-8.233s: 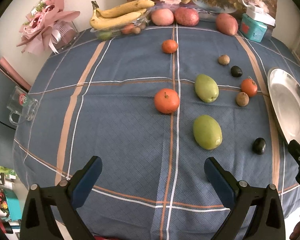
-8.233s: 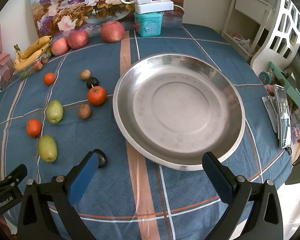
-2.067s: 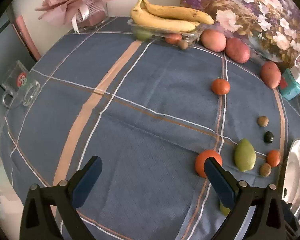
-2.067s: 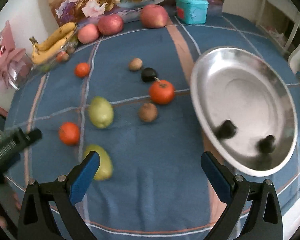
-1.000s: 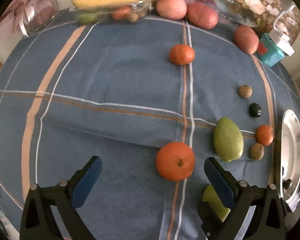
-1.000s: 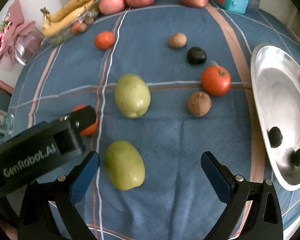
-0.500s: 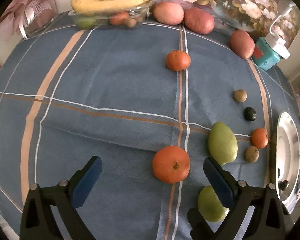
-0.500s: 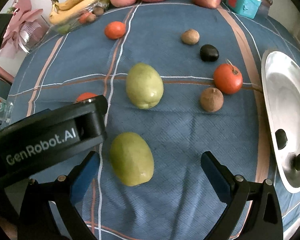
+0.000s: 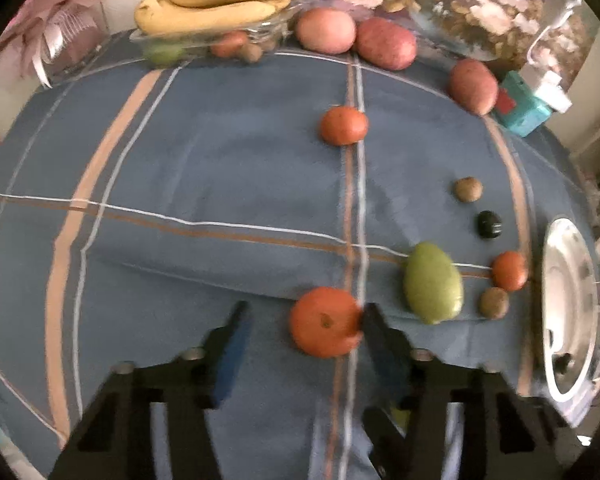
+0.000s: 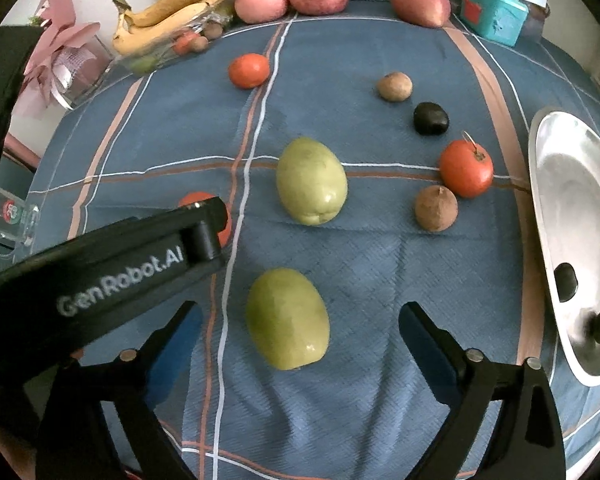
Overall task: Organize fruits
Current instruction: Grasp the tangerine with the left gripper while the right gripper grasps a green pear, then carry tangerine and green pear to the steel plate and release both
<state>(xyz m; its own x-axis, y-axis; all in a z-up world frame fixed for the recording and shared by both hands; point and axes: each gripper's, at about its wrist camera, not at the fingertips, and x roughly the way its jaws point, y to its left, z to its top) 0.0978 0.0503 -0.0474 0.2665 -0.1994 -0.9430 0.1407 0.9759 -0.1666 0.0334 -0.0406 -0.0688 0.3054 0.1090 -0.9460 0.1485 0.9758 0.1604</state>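
My left gripper (image 9: 304, 320) is partly closed around a big orange (image 9: 324, 322) on the blue cloth; its right finger touches the orange, the left finger stands apart. My right gripper (image 10: 300, 328) is open around a green mango (image 10: 287, 318). A second green mango (image 10: 311, 181) lies beyond it. A red tomato (image 10: 466, 168), brown fruit (image 10: 436, 208), black fruit (image 10: 431, 118) and small orange (image 10: 249, 70) lie around. The steel plate (image 10: 580, 184) at right holds two dark fruits.
Bananas in a clear tray (image 9: 220, 4), three red-pink fruits (image 9: 386, 42), a teal box (image 9: 524, 114) and a flower picture line the far edge. A pink bouquet (image 10: 60, 64) and a glass mug (image 10: 14, 216) stand at left. The left gripper's arm (image 10: 100, 276) crosses the right wrist view.
My left gripper's fingers have closed in from wide open toward the big orange. My right gripper has moved closer to the near green mango.
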